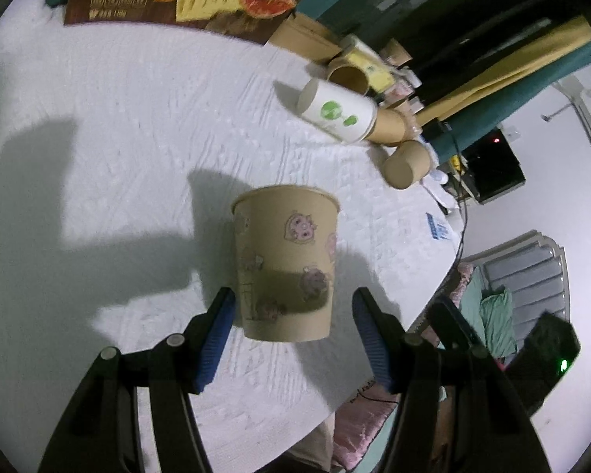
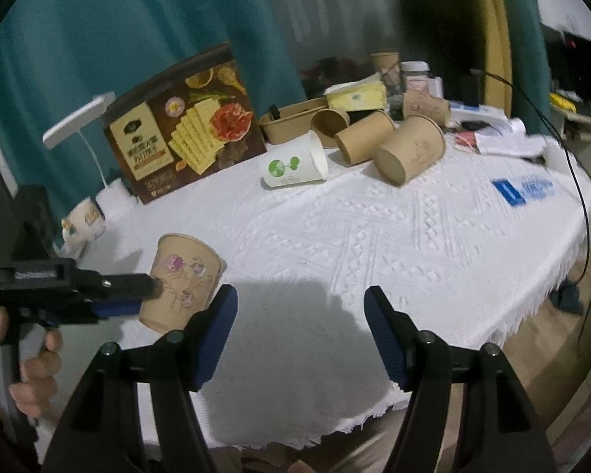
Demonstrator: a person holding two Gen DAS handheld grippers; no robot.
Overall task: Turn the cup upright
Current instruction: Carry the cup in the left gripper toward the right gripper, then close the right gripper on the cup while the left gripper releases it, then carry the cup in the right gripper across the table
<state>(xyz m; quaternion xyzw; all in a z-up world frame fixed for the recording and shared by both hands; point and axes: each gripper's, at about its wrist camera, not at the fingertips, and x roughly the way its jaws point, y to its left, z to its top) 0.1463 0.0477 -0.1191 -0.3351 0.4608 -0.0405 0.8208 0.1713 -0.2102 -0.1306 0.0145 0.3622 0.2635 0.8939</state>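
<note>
A brown paper cup [image 1: 285, 260] printed with pink pigs sits rim up between the blue pads of my left gripper [image 1: 291, 295], which is shut on its lower half. In the right wrist view the same cup [image 2: 185, 276] leans slightly to the right near the table's left edge. There the left gripper [image 2: 147, 297] reaches it from the left, held by a person's hand [image 2: 35, 370]. My right gripper [image 2: 301, 293] stands open over the white tablecloth [image 2: 374, 244], to the right of the cup, with nothing between its fingers.
Several paper cups lie on their sides at the back: a white one with green print [image 2: 291, 165] and brown ones [image 2: 409, 149]. A cracker box [image 2: 185, 126], a white lamp [image 2: 78, 122] and a cat mug [image 2: 82, 224] stand at the left. The fringed table edge [image 2: 551, 287] runs along the right.
</note>
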